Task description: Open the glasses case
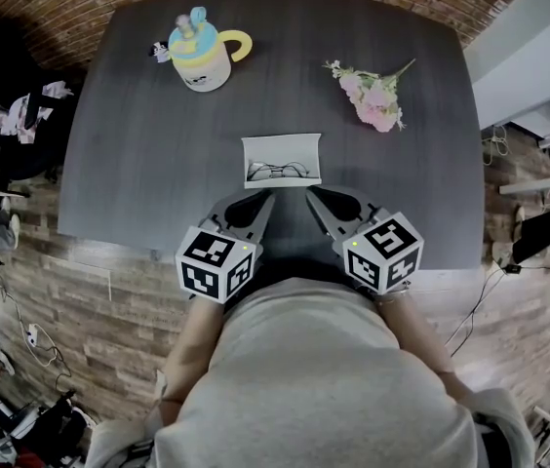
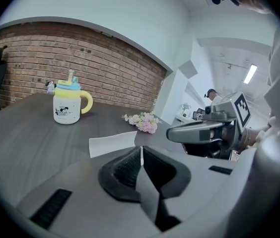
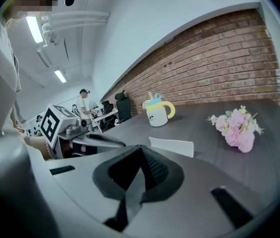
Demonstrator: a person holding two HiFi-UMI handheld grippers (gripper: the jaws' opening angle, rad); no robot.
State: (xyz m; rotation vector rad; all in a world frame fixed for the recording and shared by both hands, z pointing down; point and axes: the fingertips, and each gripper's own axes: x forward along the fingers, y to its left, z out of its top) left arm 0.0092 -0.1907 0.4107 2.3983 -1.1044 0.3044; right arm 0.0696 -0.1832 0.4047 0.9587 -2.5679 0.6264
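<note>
**Tongs.** The left tongs (image 2: 141,150) are pressed together, pad against pad, with nothing between them. The right tongs (image 3: 140,148) are also pressed together and empty. Both are held side by side over the near edge of the dark wood-grain surface (image 1: 129,164). They angle slightly downward, and their tips point inward toward each other without touching. Each carries its marker cube at the rear, the left cube (image 1: 216,262) and the right cube (image 1: 384,252), close to the person's grey-clad torso (image 1: 324,378).

**Task item.** The glasses case (image 1: 282,159) lies flat on the surface just ahead of both tips, centred between the two tongs. Neither of the tongs touches it. The case is white and rectangular, and its top face shows a picture of spectacles.

**Other items.** A sippy mug (image 1: 200,55) stands upright well ahead of the left tongs and to their left. It has a blue lid and a yellow handle. A sprig of pink flowers (image 1: 374,96) lies on its side well ahead of the right tongs and to their right. Both items are well clear of the case.

**Surroundings.** A brick wall (image 2: 80,63) rises beyond the far edge of the surface.
</note>
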